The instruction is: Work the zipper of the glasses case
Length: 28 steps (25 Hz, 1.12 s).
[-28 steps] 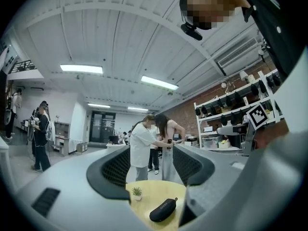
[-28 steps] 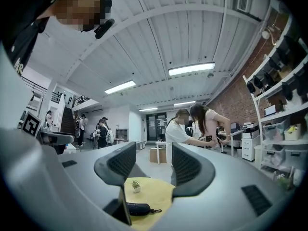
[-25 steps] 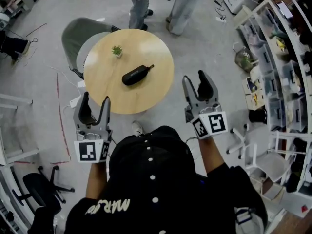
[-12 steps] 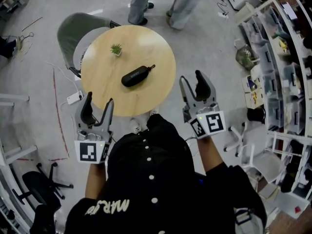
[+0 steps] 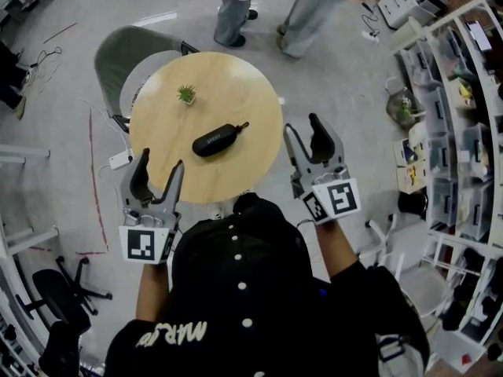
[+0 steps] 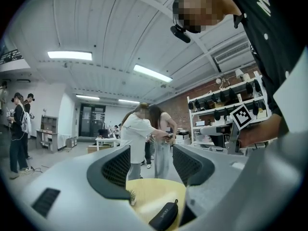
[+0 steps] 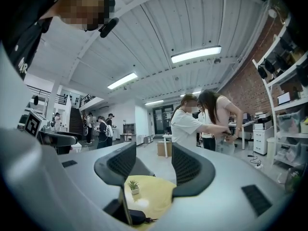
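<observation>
Both empty: left gripper, right gripper, jaws apart.
I hold them short of the round surface; the glasses case lies flat near its middle, untouched. Judged risk: pulling the small tab at its right end before my other gripper pins the body would drag or spin the case.

The head view is taken from above the person and is pointed steeply down; the table is seen from well apart, in the upper middle of the frame. Each gripper view is taken low and is faced almost level along its own jaws across the room. The table, the case, the plant and two standing people are shared by all three views.
</observation>
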{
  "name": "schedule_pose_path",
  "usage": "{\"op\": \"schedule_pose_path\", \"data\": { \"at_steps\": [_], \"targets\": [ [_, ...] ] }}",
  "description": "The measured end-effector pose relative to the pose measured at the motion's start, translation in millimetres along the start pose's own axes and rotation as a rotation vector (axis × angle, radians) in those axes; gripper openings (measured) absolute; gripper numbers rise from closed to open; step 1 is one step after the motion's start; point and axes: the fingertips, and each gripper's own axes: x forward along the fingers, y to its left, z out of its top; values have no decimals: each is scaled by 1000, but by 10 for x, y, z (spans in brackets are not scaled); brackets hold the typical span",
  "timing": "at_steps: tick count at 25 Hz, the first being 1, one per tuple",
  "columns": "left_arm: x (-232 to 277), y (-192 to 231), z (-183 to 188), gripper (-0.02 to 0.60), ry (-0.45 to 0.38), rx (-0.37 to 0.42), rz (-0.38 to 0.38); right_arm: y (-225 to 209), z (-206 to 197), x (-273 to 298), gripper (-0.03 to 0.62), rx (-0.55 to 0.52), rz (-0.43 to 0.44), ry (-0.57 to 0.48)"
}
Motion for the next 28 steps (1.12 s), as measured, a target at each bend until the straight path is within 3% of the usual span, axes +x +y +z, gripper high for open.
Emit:
{"op": "schedule_pose_path", "data": {
  "at_steps": [13, 17, 23, 28],
  "targets": [
    [566, -91, -48, 247, 50, -49, 55, -415, -258, 509, 221, 56, 185, 57],
    [593, 5, -114, 247, 77, -8, 66, -363, -377, 692, 216, 77, 226, 77],
    [640, 99, -432, 247, 146, -34, 15, -233, -550, 894, 219, 20, 270, 119],
    [746, 60, -753, 247, 248, -18, -75, -223, -815, 946, 213, 31, 283, 191]
  ]
}}
